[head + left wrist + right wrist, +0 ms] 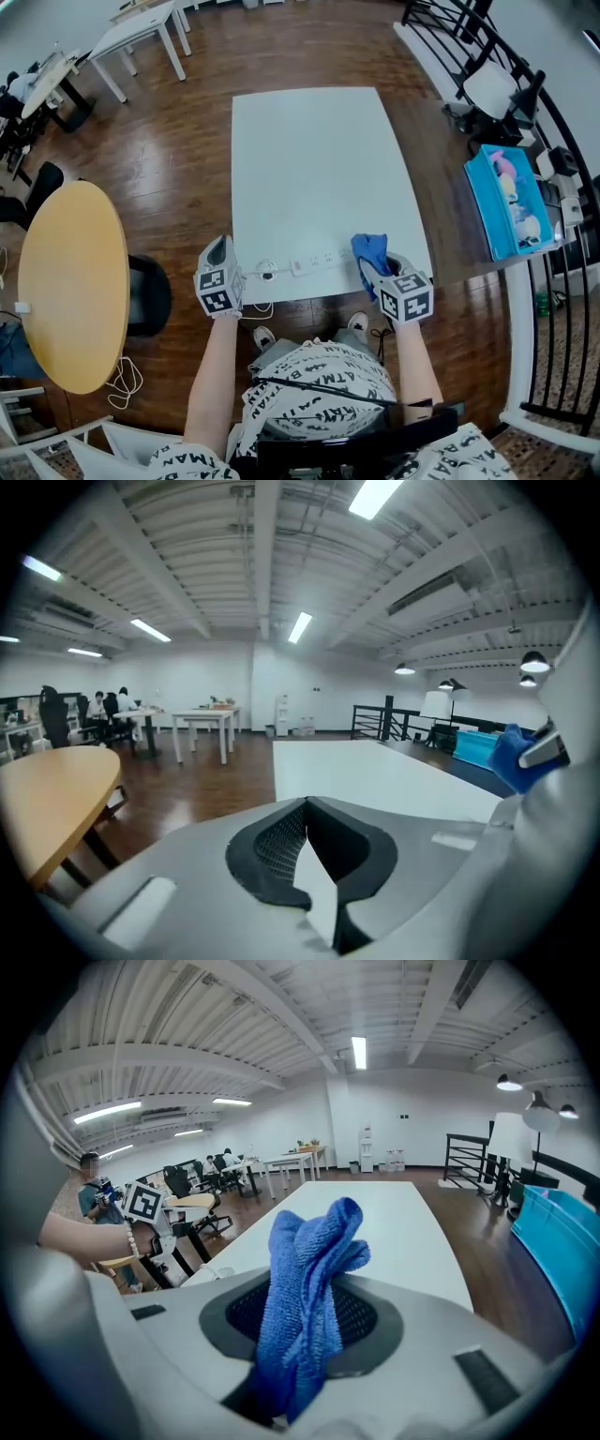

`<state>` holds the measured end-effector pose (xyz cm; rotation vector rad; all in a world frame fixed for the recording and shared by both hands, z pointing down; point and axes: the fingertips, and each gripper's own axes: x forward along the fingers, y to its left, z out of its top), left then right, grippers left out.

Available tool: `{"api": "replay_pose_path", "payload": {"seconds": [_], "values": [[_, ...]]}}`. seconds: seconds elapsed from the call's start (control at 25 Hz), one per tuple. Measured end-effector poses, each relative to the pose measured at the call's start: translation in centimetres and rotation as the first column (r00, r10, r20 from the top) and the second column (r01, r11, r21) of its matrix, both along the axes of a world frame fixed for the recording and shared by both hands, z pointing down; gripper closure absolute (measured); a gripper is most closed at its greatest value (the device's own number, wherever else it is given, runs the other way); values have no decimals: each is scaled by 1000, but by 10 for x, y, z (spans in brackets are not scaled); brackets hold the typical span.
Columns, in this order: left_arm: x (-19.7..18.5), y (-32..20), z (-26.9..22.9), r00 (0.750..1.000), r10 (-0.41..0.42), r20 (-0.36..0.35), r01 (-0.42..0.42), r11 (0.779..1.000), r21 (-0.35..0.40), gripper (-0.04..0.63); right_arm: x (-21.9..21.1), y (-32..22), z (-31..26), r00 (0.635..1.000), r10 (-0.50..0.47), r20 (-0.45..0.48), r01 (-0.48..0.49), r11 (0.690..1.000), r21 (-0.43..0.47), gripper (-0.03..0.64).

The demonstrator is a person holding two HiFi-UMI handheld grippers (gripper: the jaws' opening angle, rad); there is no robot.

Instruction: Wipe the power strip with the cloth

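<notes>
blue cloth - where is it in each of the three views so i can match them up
Head view: blue cloth at the near edge of the white table, just right of the power strip.
Left gripper view: at the far right edge, beyond the white table.
Right gripper view: in the centre, pinched in the right tongs.
Shared landmark: the white table, seen in all three.

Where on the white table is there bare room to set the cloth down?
Bare: the whole table beyond the power strip, out to its far edge and both sides. Crowded: the near edge, with the power strip, its cord and the cloth in the right tongs.
</notes>
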<state>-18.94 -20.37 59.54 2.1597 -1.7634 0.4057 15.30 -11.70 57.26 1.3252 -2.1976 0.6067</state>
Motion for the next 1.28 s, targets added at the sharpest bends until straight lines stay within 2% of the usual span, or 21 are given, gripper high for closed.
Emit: {"api": "replay_pose_path", "payload": {"seconds": [0.08,0.16,0.28,0.4,0.48,0.72,1.08,1.28], "values": [[1,14,-1,999,16,28,-15,998,-65,586,-2,0,1,1000,8,15,-8,1000,4,479],[20,32,-5,996,77,45,-72,992,-107,586,-6,0,2,999,15,36,-15,1000,8,479],[53,58,-8,990,140,1,-138,982,-127,586,-14,1,3,999,11,38,-11,1000,15,480],[83,75,-9,983,171,-66,-178,976,-128,586,-14,5,6,999,11,35,-12,1000,13,480],[98,81,-8,978,194,-81,-203,971,-126,586,-12,10,7,999,15,42,-15,1000,11,481],[118,89,-5,966,239,-95,-250,960,-130,586,-8,20,4,998,38,53,-39,999,13,480],[127,85,-7,970,218,-111,-231,966,-119,586,-2,26,1,997,55,54,-56,998,17,482],[135,86,-3,963,256,-89,-265,957,-117,586,-1,26,5,998,51,47,-52,999,12,482]]}}
